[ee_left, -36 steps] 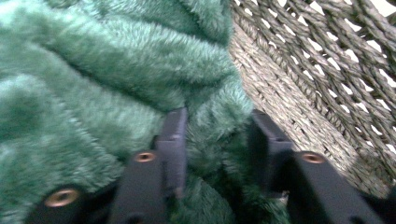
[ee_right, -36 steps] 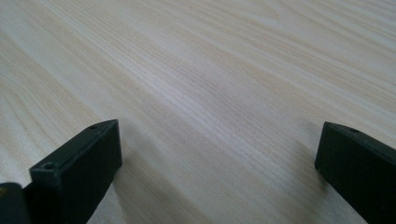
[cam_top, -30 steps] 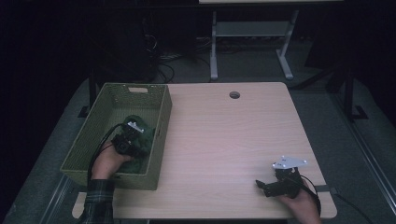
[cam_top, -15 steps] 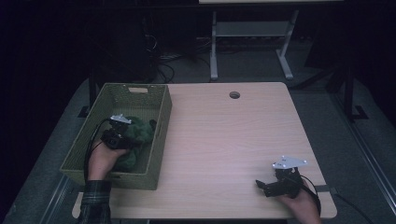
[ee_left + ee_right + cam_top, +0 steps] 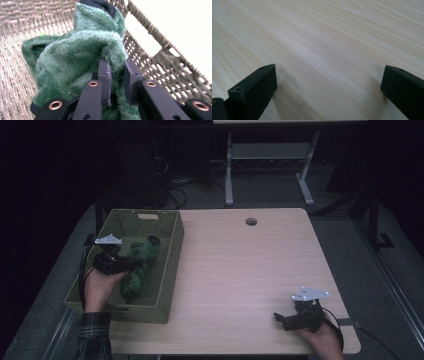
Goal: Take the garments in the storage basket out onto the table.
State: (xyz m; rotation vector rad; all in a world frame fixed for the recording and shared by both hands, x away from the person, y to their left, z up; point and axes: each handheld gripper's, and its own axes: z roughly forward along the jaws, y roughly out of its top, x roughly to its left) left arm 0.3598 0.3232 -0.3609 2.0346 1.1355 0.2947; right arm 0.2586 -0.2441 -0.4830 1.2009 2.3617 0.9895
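The left gripper (image 5: 131, 263), seen from the high view, is inside the woven basket (image 5: 172, 251) at the left side of the surface (image 5: 240, 270), and its jaws are closed on a green plush cloth (image 5: 141, 265) that lies stretched along the basket floor. In the same view the right gripper (image 5: 280, 320) rests low near the front right corner of the surface, well apart from the basket, and it has nothing between its jaws. The left gripper view brings me much closer: the two black jaws stand nearly together with a fold of the green plush cloth (image 5: 80, 55) pinched between them, and the basket wall (image 5: 155, 50) rises just behind the cloth on the right. I judge that the step in hand is to lift the cloth out of the basket. To do it well, the person should keep the pinch firm and raise the hand straight up until the hanging end is above the rim, because the pile could catch on the weave. This view shows how little fabric is held, which the high view cannot show; the high view, in turn, shows the whole length of the cloth. In the right gripper view the jaws stand wide apart over bare pale wood (image 5: 324, 50), which confirms that this gripper is idle.
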